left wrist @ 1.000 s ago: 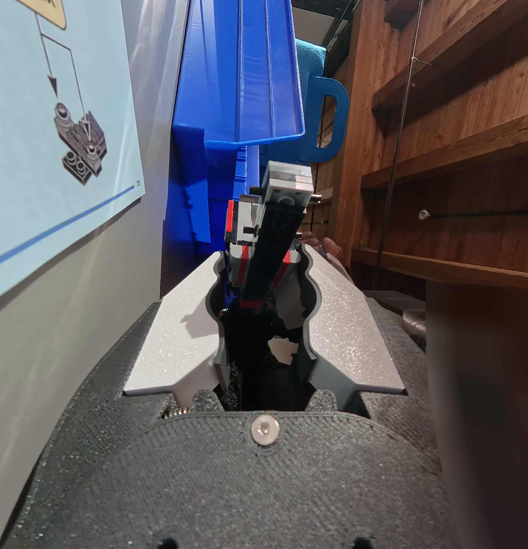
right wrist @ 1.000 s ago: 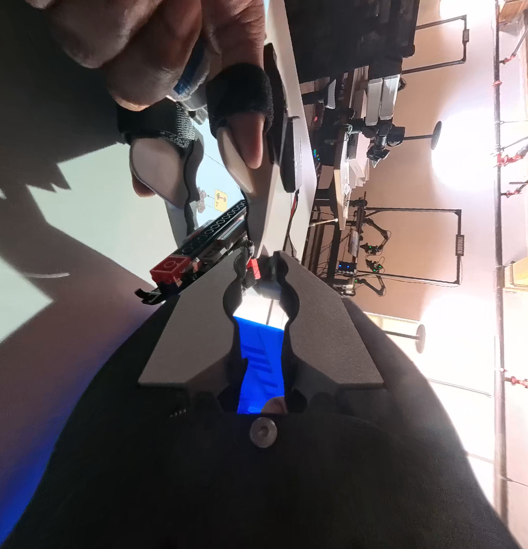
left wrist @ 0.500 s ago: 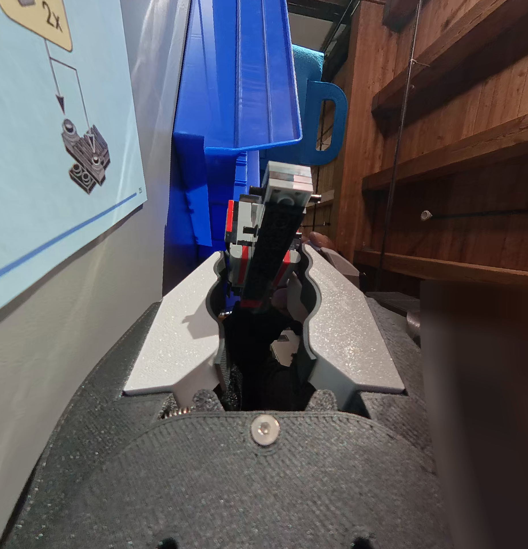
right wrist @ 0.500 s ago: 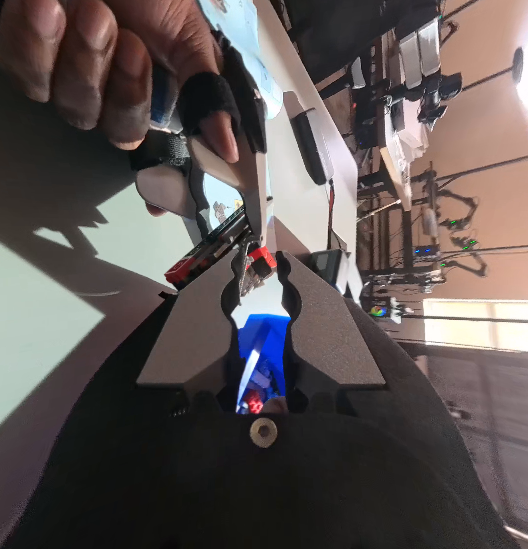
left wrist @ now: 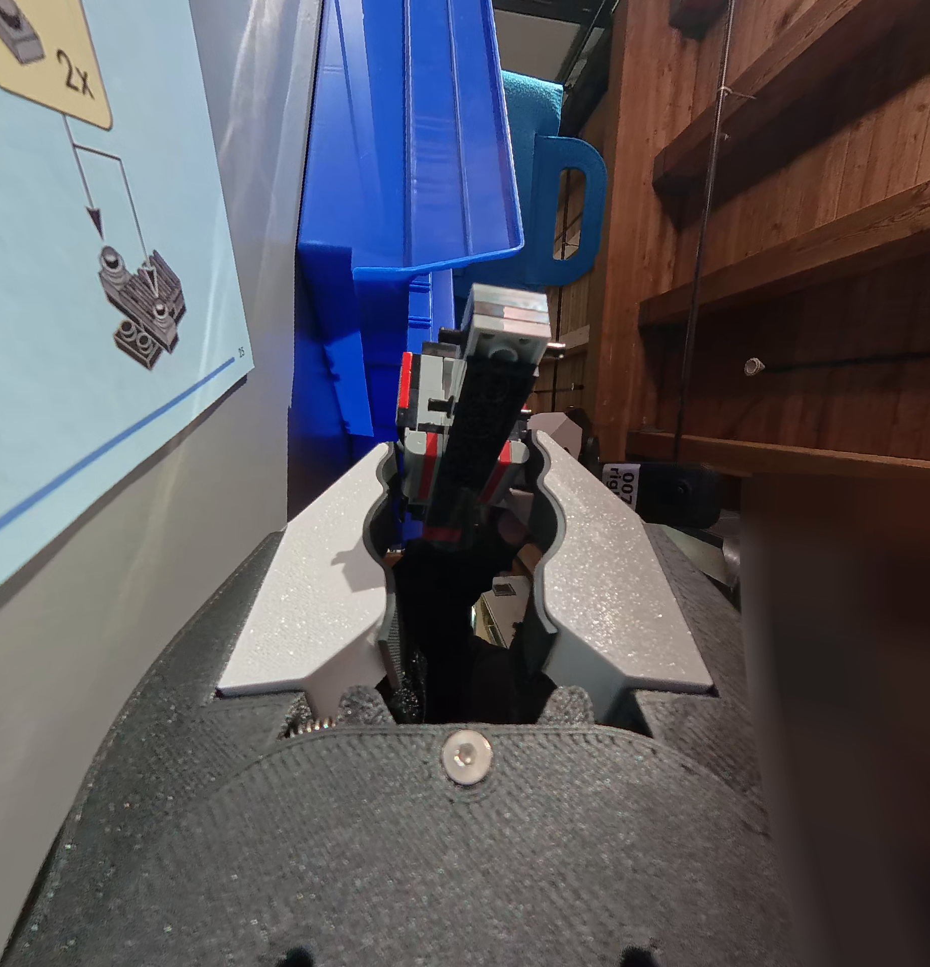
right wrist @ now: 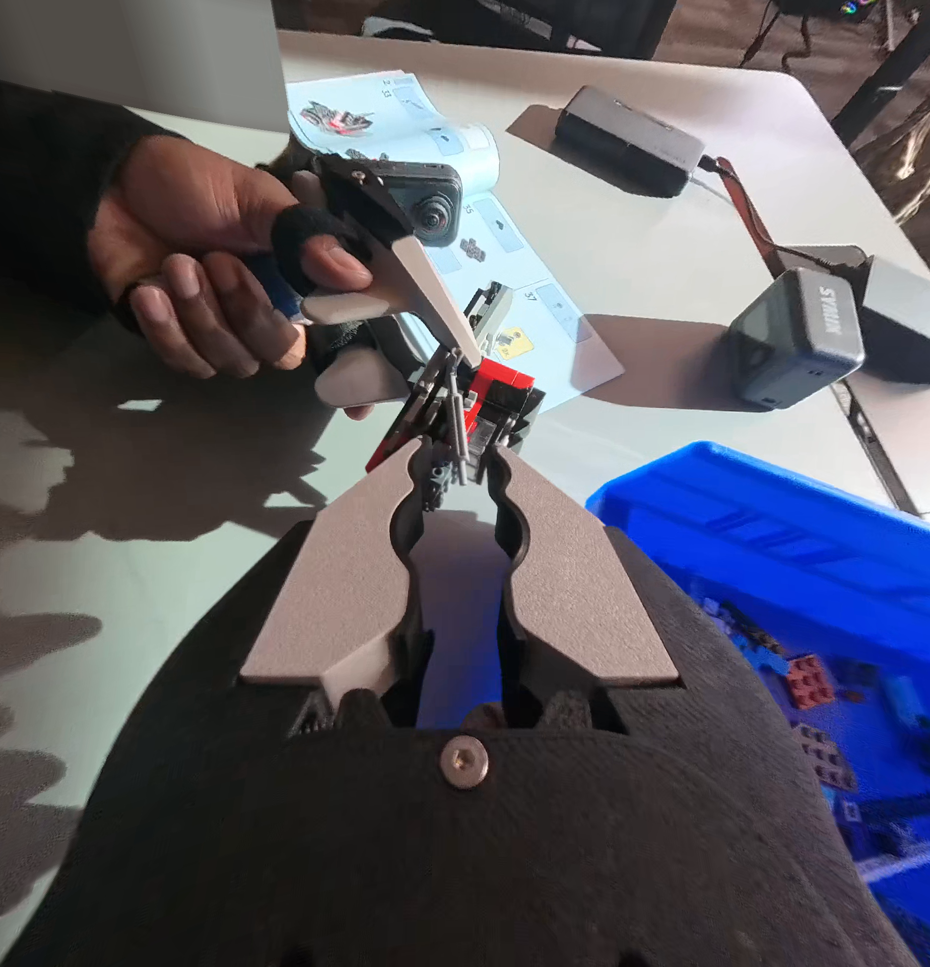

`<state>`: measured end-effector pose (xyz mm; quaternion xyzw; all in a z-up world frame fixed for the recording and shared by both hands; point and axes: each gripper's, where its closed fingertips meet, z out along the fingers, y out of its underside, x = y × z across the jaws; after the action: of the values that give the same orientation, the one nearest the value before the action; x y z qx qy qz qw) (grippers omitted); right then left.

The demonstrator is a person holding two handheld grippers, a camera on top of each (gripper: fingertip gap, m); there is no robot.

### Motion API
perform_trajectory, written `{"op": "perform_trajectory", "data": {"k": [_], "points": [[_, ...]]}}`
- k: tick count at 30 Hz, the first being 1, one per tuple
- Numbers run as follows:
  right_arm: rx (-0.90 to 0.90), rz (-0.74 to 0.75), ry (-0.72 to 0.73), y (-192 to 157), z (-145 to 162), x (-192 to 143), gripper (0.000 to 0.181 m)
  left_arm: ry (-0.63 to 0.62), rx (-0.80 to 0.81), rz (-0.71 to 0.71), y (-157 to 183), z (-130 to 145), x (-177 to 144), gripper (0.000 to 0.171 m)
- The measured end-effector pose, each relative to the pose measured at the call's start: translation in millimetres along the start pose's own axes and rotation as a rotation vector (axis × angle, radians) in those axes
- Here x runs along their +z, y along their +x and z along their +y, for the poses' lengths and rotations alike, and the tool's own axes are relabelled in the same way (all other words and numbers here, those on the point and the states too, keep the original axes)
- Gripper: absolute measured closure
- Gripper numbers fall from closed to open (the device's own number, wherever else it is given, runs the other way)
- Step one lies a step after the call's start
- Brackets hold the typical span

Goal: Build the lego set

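A: Left wrist view: state of the left tool (left wrist: 463,460)?
B: Jaws closed on the model (left wrist: 471,413), a black, grey and red Lego build that sticks out past the tips. Bin (left wrist: 400,157) stands beyond it; manual (left wrist: 86,261) lies at left on the table (left wrist: 112,602).

A: Right wrist view: state of the right tool (right wrist: 455,460)?
B: Jaws parted by a narrow gap. Tips sit at the model's (right wrist: 473,408) near end; whether they grip it cannot be determined. The left tool (right wrist: 447,361), held by a hand (right wrist: 201,261), clamps the model's far side above the table (right wrist: 138,523). Bin (right wrist: 792,575) of loose bricks lies at right, manual (right wrist: 505,235) beyond, charger (right wrist: 798,340) farther right.
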<state>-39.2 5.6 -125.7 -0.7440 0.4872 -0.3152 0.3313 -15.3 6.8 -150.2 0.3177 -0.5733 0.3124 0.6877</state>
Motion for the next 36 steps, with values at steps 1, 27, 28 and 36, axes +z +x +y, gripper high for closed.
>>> {"op": "perform_trajectory", "data": {"k": [1,27,28,36], "points": [[0.018,-0.001,0.008,0,0,0,0.16,-0.003,-0.001,0.002,0,0,0,0.123],[-0.215,0.186,-0.014,16,5,-4,0.177,-0.013,-0.019,0.022,-1,0,2,0.123],[-0.27,0.223,-0.02,18,4,-5,0.177,-0.013,-0.023,0.023,-1,0,2,0.122],[-0.723,0.458,-0.08,26,3,-6,0.177,-0.011,-0.036,0.035,1,0,2,0.122]]}}
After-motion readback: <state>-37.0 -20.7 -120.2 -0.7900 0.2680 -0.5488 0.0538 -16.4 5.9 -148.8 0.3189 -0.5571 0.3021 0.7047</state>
